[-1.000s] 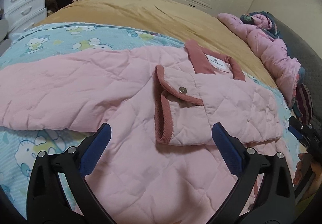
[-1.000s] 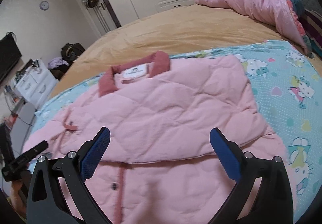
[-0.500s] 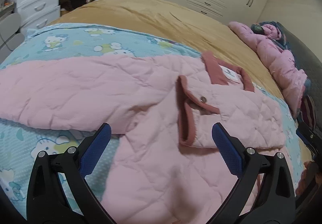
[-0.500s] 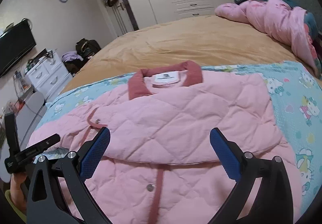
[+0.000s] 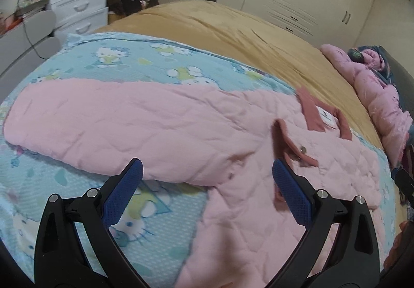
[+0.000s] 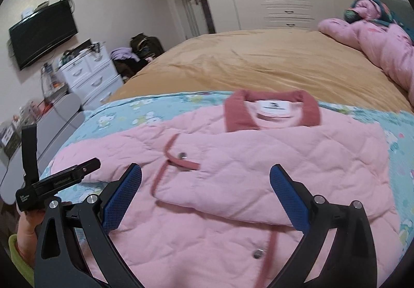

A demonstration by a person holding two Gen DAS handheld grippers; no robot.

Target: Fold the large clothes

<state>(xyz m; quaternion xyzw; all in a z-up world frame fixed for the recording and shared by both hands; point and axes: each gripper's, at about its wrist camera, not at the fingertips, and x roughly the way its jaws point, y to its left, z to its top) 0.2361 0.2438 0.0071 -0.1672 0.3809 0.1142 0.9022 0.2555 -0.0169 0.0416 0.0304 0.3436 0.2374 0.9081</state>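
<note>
Left hand-held gripper point(image 5: 207, 184) drawn back leftward off the pink quilted jacket point(image 6: 258, 158), jaws apart, right hand-held gripper point(image 6: 205, 185) likewise apart above it, jacket spread on cartoon-print blanket point(image 5: 155, 60), one sleeve folded across.

— What carries it all?
— A bed point(image 6: 258, 65) under a tan cover, spreading well beyond both sets of jaws.
— And directly on it?
— A blue cartoon-cat blanket point(image 5: 160, 218) lies beneath the left jaws. A bunched pink quilt point(image 6: 383, 47) sits far off, right of the right jaws.
— The pink jacket point(image 6: 258, 158)?
— Spread on the blanket, ahead of and under the right jaws.
</note>
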